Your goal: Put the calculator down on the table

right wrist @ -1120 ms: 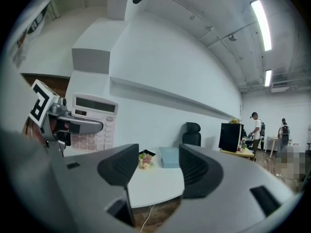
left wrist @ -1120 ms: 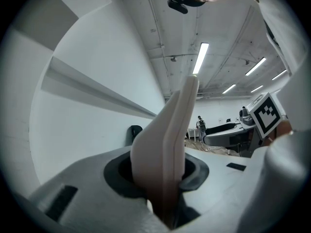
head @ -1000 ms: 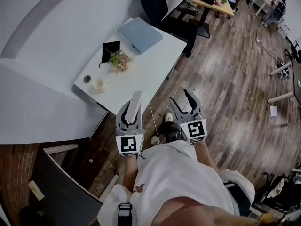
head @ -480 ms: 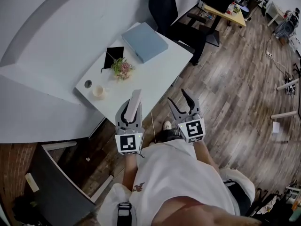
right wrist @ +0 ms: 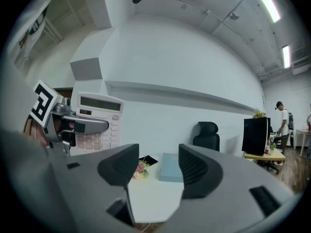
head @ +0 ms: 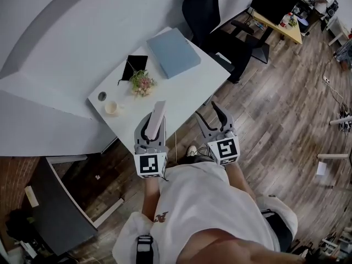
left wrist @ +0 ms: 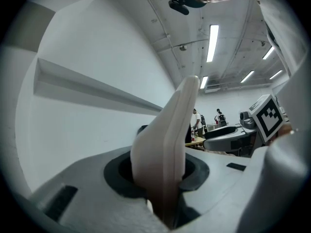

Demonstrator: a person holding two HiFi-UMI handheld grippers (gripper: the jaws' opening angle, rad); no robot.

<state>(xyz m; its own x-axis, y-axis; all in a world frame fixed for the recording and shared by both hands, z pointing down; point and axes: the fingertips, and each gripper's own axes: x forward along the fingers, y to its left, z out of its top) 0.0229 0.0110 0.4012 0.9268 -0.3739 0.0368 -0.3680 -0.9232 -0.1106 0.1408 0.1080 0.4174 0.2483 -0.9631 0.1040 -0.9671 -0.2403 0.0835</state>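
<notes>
My left gripper (head: 151,126) is shut on a white calculator (head: 158,117), held on edge just over the near edge of the white table (head: 187,95). In the left gripper view the calculator (left wrist: 170,144) stands edge-on between the dark pads and fills the middle. From the right gripper view the calculator (right wrist: 99,120) shows its display and keys at the left, clamped by the left gripper (right wrist: 73,125). My right gripper (head: 212,117) is open and holds nothing, level beside the left one above the floor near the table's corner; its pads (right wrist: 158,166) frame the table top.
On the table lie a light blue box (head: 173,52), a black pouch (head: 134,66), a small bunch of flowers (head: 142,83) and a cup (head: 111,108). A black office chair (head: 202,7) stands behind the table. A dark cabinet (head: 52,202) is at the lower left. Wooden floor spreads to the right.
Both grippers have moved forward towards the table together, the calculator still held in the left one. The table and chair now appear closer.
</notes>
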